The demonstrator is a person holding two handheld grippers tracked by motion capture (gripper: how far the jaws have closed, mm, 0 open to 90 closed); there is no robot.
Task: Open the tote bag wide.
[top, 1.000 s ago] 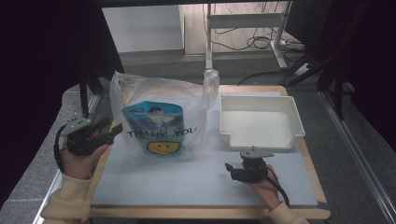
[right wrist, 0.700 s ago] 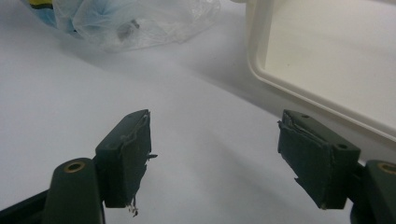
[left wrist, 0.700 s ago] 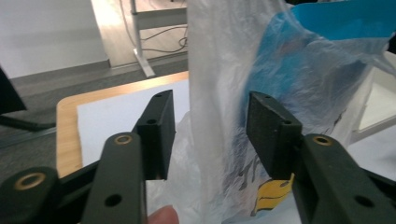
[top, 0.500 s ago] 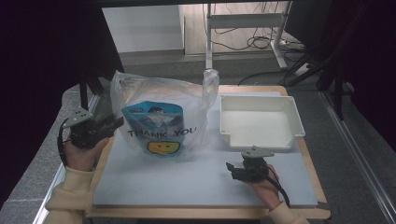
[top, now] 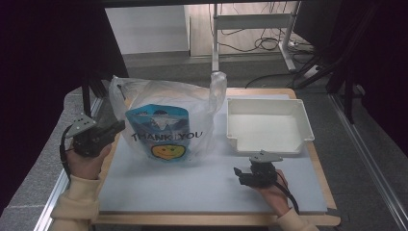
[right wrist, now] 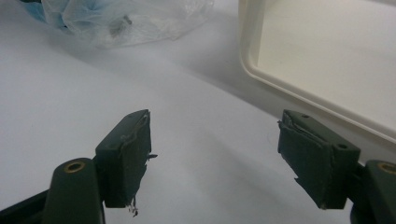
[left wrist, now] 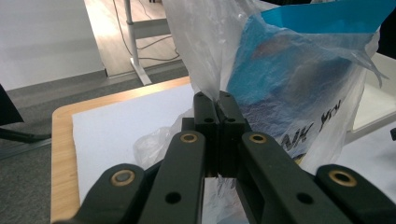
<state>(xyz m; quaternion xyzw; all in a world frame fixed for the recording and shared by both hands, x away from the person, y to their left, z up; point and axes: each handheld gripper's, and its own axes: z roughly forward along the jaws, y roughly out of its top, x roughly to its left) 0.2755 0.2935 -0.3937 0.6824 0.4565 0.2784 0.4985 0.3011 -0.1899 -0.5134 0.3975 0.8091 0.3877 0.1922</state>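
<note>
Bag (top: 166,120): stands upright at the left-middle of the white mat (top: 207,185), with a blue pouch (top: 156,118) inside and a tray (top: 269,126) just beside it on the right.
Feel: thin clear plastic, soft and slippery by the look of it; it should crumple and stretch rather than hold a shape, and the pouch likely gives it most of its weight.
Where to grip: the loose film at the left edge or a handle (top: 217,82); pinching the pouch through the film risks tearing it.
Left gripper (left wrist: 217,100): jaws have just closed and now pinch a fold of the bag's left edge, the film rising between the pads.
Left hand (top: 84,161): at the mat's left border, forearm coming up from below, gripper pointing right and slightly up toward the bag.
Right gripper (right wrist: 215,154): jaws wide apart with nothing between them, low over bare mat just in front of the tray.
Right hand (top: 272,190): rests near the front edge, well apart from the bag.
</note>
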